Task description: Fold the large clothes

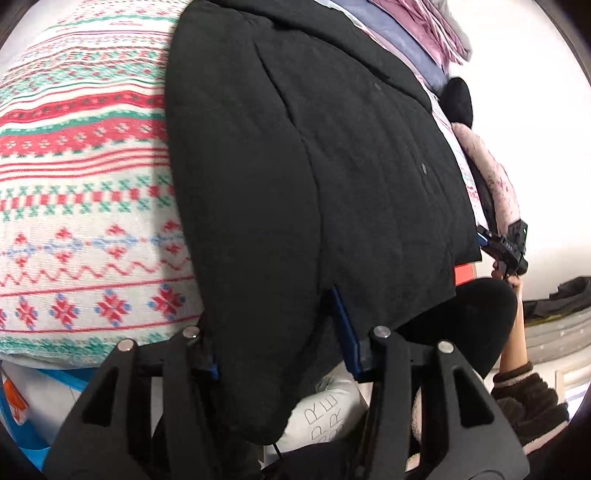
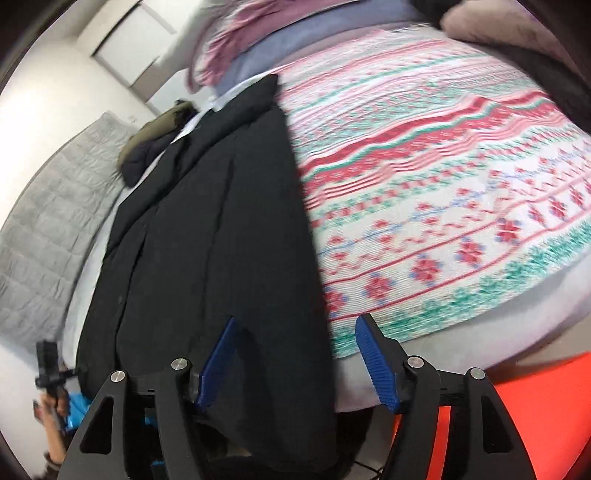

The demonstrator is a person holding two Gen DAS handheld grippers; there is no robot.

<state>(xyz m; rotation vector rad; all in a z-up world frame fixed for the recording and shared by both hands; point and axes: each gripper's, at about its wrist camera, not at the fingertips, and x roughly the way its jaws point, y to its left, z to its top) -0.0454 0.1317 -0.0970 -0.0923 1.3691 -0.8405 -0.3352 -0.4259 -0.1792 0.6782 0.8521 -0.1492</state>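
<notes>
White walls and a pale floor ring a bed (image 1: 88, 350) under a knit spread (image 1: 85, 177) banded red, green and blue on white.

Left wrist view, left to right:
- Spread fills the left half, bare of clothing.
- Black coat (image 1: 295, 177) lies on the bed mid-frame. Long axis runs from the near hem away to the far end. Two snaps show on its right part.
- Coat's near edge overhangs the bed and droops between the left gripper's (image 1: 280, 354) jaws. Blue pad on one finger (image 1: 345, 328) lies against the cloth; the other pad is mostly hidden behind it. Cannot tell whether the jaws pinch.
- Far right: right gripper (image 1: 504, 251) in a hand (image 1: 513, 284), just off the coat's right corner, open wall behind. Pink and blue bedding (image 1: 424, 33) piled at the far end.

Right wrist view, left to right (blurred):
- Grey quilt (image 2: 48, 229) on the floor by the wall; olive garment (image 2: 159, 129) at the bed's far corner.
- Left gripper small at lower left.
- Coat runs near to far along the bed's left strip, left edge at the bed's edge.
- Right gripper's (image 2: 295, 362) jaws stand apart. Coat hem lies between them, against the left pad; right pad clear, over the spread's edge.
- Orange object (image 2: 535, 424) below the bed at right.
</notes>
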